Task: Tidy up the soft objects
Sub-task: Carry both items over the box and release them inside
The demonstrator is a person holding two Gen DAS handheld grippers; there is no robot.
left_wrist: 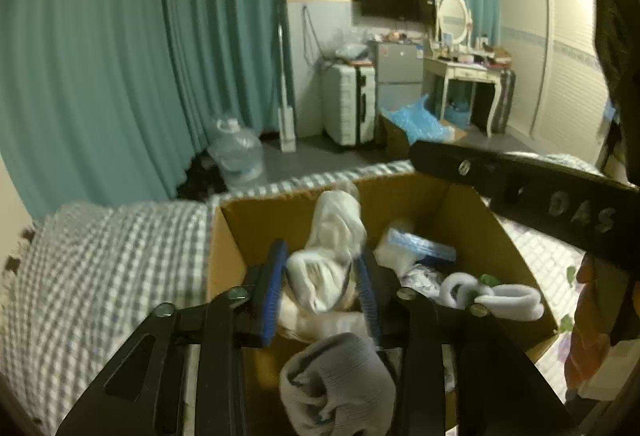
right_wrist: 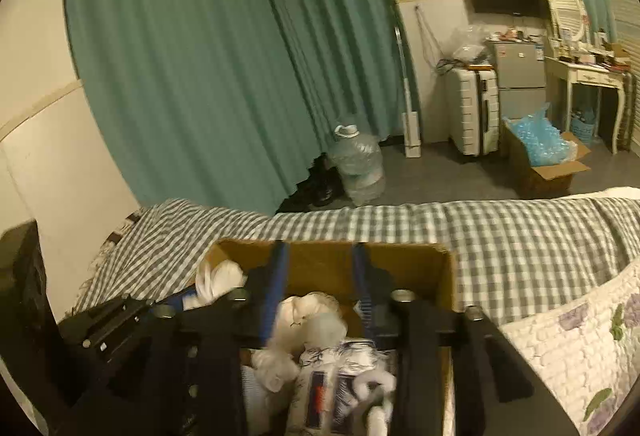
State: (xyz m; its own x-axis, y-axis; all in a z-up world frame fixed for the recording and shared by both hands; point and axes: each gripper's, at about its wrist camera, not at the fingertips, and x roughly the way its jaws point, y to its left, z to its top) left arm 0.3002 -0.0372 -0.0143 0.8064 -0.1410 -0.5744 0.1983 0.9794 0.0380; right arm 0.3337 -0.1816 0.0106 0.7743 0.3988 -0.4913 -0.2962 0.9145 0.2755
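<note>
Left wrist view: a grey sock [left_wrist: 340,384] lies nearest the lens, at the near edge of the cardboard box [left_wrist: 504,240]. Just beyond it, the left gripper [left_wrist: 324,276] has its jaws clamped on a white cloth bundle [left_wrist: 332,260] inside the box, beside rolled white socks [left_wrist: 508,300]. The right gripper [right_wrist: 320,276] hangs over the same box with jaws apart, gripping nothing. The box sits on a checked bedcover [right_wrist: 520,236]; teal curtains [right_wrist: 200,55] hang behind.

Two cardboard boxes: near box [left_wrist: 224,244] on bed, far box [left_wrist: 394,133] on floor. One suitcase [left_wrist: 349,105]. One water jug [left_wrist: 239,151]. One television [left_wrist: 397,0].
</note>
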